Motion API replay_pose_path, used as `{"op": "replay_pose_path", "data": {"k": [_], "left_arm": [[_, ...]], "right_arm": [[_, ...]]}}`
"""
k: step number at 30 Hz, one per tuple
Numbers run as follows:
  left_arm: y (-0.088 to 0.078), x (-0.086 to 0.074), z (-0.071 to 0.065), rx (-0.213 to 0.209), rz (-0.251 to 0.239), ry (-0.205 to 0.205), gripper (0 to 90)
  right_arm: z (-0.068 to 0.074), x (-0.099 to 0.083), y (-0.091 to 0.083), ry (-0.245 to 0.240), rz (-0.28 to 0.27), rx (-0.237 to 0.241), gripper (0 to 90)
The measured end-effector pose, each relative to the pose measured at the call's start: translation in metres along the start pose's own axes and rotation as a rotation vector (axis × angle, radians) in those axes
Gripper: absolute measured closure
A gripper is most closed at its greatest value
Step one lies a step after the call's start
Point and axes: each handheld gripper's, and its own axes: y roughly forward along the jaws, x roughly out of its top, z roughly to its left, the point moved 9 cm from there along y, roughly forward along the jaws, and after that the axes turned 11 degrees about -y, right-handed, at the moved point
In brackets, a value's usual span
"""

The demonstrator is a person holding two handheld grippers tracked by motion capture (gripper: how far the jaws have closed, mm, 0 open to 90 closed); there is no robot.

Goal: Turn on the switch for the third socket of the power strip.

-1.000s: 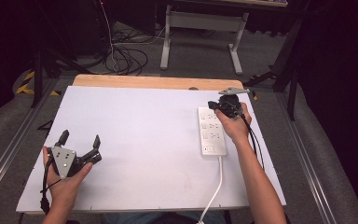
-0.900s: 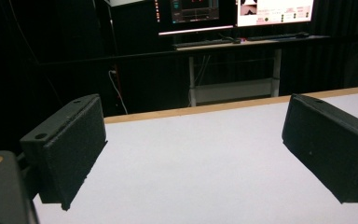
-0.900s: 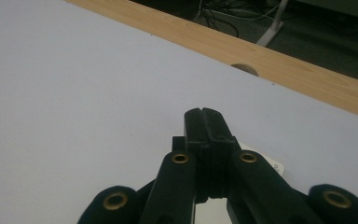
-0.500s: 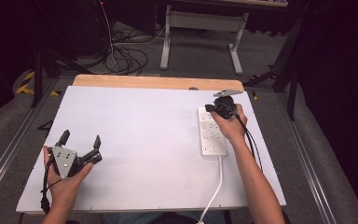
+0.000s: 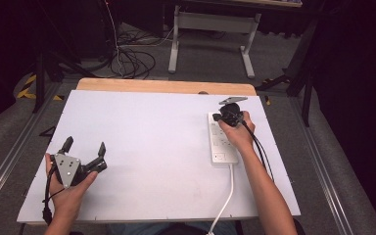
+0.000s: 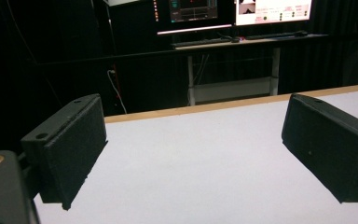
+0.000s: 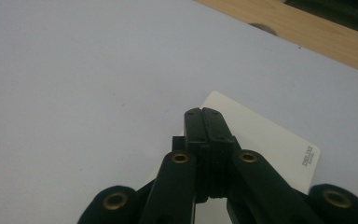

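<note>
A white power strip (image 5: 220, 145) lies lengthwise on the right side of the white table top (image 5: 152, 132), and its white cord (image 5: 226, 193) runs off the front edge. My right gripper (image 5: 218, 117) hovers over the strip's far end with its jaws pressed together and nothing between them. In the right gripper view the shut jaws (image 7: 203, 113) point at the strip's end (image 7: 272, 135); I cannot tell whether they touch it. Near the front left, my left gripper (image 5: 85, 144) rests in the hand with its jaws wide open and empty, as the left gripper view (image 6: 196, 140) confirms.
A wooden strip (image 5: 166, 86) edges the table's far side. Beyond it stand a desk frame (image 5: 210, 29) and loose cables (image 5: 132, 61) on the floor. Metal rails (image 5: 10, 156) run along both sides of the table.
My right gripper has sunk a little toward the strip's far end, jaws still shut. The left hand has kept still.
</note>
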Motion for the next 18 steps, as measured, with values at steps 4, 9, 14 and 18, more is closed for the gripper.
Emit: {"op": "replay_pose_path", "data": {"k": [4,9,14,18], "left_arm": [[-0.0003,-0.0002,0.0002,0.002,0.002,0.000,7.4],[-0.0002,-0.0001,-0.0002,0.000,0.000,-0.001,7.4],[-0.0002,-0.0001,0.0001,0.001,0.000,-0.001,7.4],[-0.0002,-0.0002,-0.0002,-0.001,0.001,-0.001,7.4]], "right_arm": [[-0.0005,-0.0029,0.0031,0.006,0.010,0.004,90.0],[0.0016,-0.0053,0.0061,0.000,0.027,0.007,90.0],[0.0031,-0.0078,0.0100,-0.005,0.040,0.011,90.0],[0.0033,-0.0086,0.0105,-0.007,0.048,0.008,90.0]]}}
